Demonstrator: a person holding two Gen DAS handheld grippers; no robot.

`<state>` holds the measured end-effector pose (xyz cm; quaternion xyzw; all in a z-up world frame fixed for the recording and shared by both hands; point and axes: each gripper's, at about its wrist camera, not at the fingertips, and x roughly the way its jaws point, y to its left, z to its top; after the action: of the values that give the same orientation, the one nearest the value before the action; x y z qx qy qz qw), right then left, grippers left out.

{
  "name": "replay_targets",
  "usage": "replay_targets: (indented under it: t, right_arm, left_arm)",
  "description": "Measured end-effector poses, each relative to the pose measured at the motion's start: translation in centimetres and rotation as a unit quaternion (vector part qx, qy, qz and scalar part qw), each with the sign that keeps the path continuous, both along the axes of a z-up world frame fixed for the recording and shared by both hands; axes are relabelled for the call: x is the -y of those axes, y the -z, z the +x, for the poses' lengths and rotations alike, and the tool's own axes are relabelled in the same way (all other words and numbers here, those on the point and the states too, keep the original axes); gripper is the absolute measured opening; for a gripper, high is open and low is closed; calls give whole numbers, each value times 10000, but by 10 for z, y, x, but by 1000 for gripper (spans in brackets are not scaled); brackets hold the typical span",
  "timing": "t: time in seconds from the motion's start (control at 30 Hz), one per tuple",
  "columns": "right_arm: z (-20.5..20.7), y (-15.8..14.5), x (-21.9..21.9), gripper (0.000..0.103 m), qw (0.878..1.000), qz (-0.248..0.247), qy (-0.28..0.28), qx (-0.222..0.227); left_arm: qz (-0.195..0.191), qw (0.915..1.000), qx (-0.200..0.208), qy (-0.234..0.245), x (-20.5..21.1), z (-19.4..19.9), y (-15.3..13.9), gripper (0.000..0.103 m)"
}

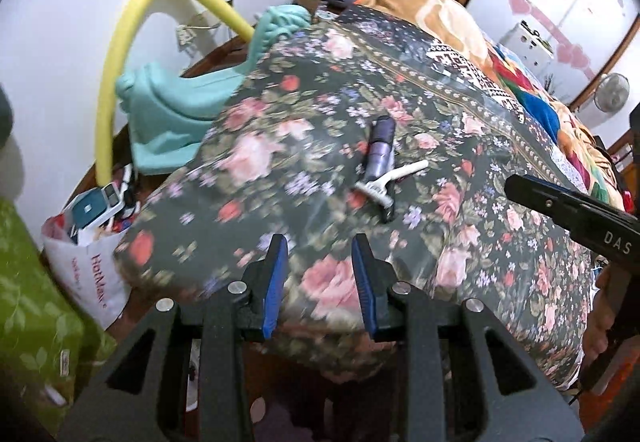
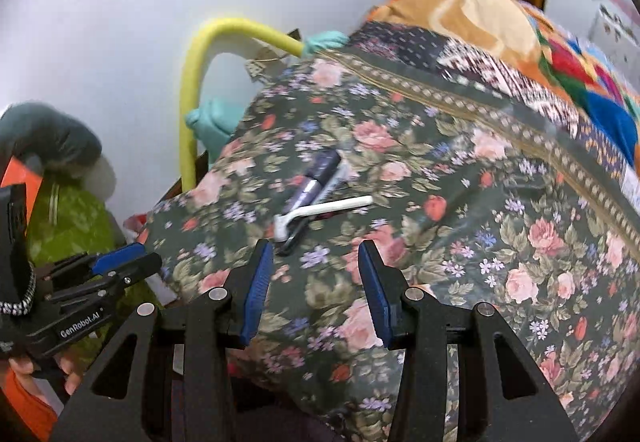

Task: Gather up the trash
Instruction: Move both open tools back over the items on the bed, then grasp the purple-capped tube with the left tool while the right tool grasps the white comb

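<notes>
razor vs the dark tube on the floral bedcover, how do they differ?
Colour: the razor is white; the dark tube is purple-grey with a dark cap.
Shape: the razor has a thin handle ending in a wide head; the tube is thicker and rounded all along.
Pose: the razor lies across the tube, on top of it, at a clear angle; the tube lies beneath.
Shared: both rest on the floral bedcover, ahead of both hand-held grippers, neither held.

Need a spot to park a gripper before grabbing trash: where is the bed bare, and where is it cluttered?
Bare: the floral cover between the razor and the patterned border band, and the near stretch between the razor and the bed edge. Crowded: mid-bed, where the razor lies across the dark tube; the far end under piled blankets; the floor left of the bed, by the bag.
</notes>
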<state>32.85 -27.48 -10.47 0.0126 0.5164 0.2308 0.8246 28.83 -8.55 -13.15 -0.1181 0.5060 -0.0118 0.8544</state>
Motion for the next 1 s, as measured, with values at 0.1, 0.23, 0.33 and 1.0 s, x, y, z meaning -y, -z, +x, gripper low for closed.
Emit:
replay_targets:
  t: [0.1, 0.23, 0.33, 1.0]
  right_arm:
    - [17, 15, 5, 41, 9994, 138, 201, -227]
    - [41, 41, 2, 41, 9964, 414, 416, -606]
    - [56, 63, -4, 41, 9918, 694, 555, -919]
    - [84, 74, -27, 2, 9911, 863, 625, -792]
  left_arm:
    - [37, 10000, -19, 83, 5, 19, 8, 32]
    - [137, 9998, -39, 166, 8, 41, 21, 32]
    - [162, 9997, -66, 180, 6, 53, 31, 32]
    - [-71, 9998, -175, 99, -6, 68, 54, 32]
